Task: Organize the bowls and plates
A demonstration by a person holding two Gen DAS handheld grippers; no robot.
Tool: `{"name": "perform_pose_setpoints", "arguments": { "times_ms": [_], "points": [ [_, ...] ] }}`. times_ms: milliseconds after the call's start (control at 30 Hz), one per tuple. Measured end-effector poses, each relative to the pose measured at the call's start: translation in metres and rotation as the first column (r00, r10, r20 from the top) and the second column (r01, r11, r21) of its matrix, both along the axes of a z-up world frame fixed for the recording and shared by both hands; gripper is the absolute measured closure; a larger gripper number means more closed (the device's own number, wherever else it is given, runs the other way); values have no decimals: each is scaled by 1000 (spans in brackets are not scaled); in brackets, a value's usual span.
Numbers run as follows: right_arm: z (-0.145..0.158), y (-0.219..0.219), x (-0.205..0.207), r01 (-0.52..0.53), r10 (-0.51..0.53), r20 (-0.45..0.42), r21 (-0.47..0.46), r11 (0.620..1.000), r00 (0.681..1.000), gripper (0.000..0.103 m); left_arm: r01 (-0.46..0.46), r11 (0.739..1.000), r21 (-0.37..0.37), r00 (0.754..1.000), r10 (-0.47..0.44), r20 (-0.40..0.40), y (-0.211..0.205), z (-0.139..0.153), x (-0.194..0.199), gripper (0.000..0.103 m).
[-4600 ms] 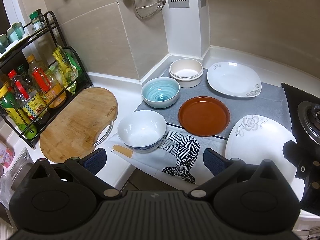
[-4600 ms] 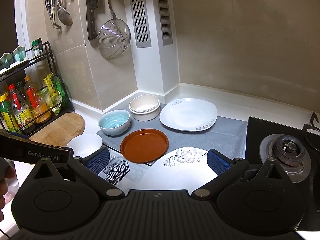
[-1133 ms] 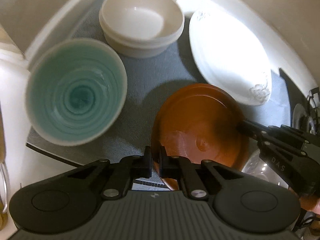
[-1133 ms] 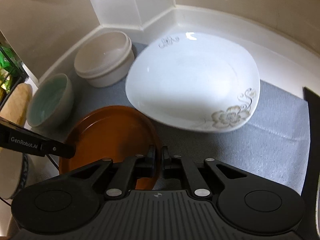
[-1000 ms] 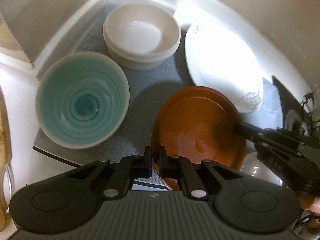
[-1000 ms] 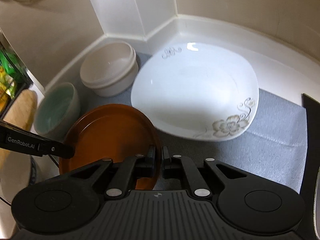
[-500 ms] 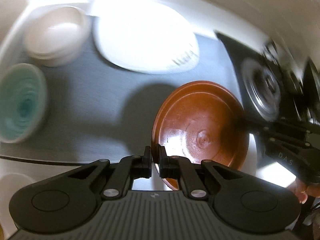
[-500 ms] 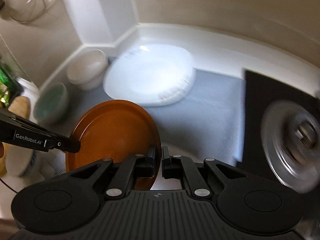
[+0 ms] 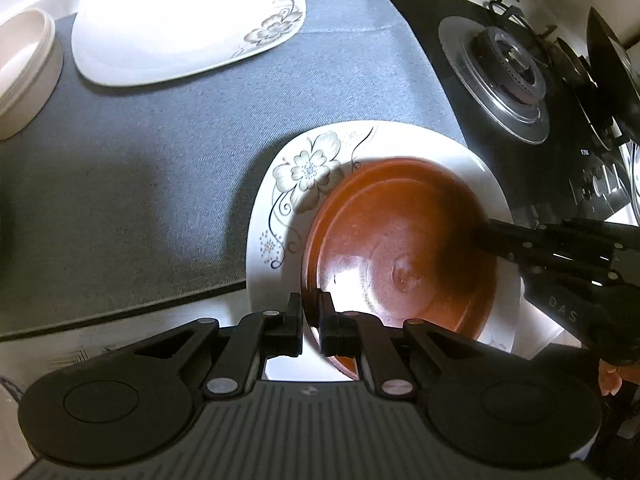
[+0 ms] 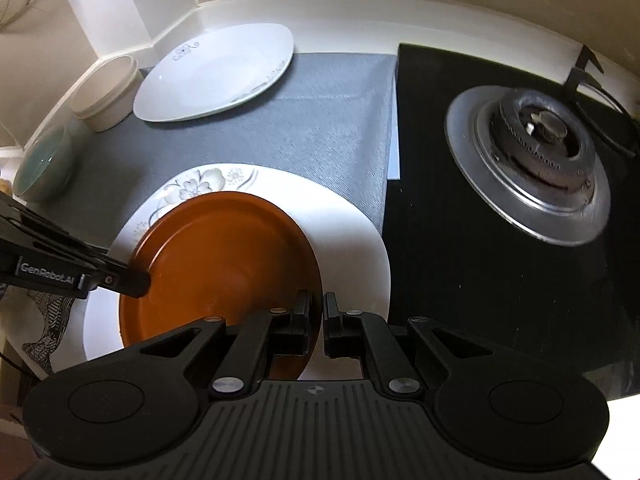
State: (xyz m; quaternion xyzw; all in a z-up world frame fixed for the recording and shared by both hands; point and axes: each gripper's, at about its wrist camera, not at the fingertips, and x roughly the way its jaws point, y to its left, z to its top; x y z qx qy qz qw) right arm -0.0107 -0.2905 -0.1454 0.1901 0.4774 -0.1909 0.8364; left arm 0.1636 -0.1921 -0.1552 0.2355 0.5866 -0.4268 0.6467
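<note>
Where glossy: round brown plate [image 9: 400, 256]; denim-textured mat [image 9: 160, 152]

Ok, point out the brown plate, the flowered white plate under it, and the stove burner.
brown plate [image 10: 224, 264]: right wrist view, bare centre.
flowered white plate [image 10: 352, 240]: right wrist view, bare right rim.
stove burner [image 10: 540, 128]: right wrist view, burner cap.

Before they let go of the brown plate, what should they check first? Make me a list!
1. Left gripper clamped on the round brown plate rim: ok.
2. Right gripper clamped on the opposite rim: ok.
3. Brown plate over the white flowered square plate: ok.
4. Brown plate resting flat on it: cannot tell.
5. Brown plate centred: not ok, it sits off toward one side.
6. Clear of the black gas stove: ok.
</note>
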Motion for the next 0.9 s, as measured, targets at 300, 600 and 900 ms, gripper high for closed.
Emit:
{"name": "perform_pose_setpoints", "arguments": {
  "times_ms": [300, 600, 900],
  "points": [
    [24, -3, -26, 85, -83, 91, -27, 996, 992, 26, -27, 991, -134, 998, 34, 47, 23, 29, 8, 19],
    [-2, -15, -44, 197, -207, 70, 131, 972, 976, 25, -117, 990, -82, 987, 124, 99, 29, 14, 22, 13],
    [-1, -1, -12, 142, -147, 54, 96, 985, 988, 20, -146, 989, -36, 988, 147, 40, 37, -7, 25, 13]
  ]
}}
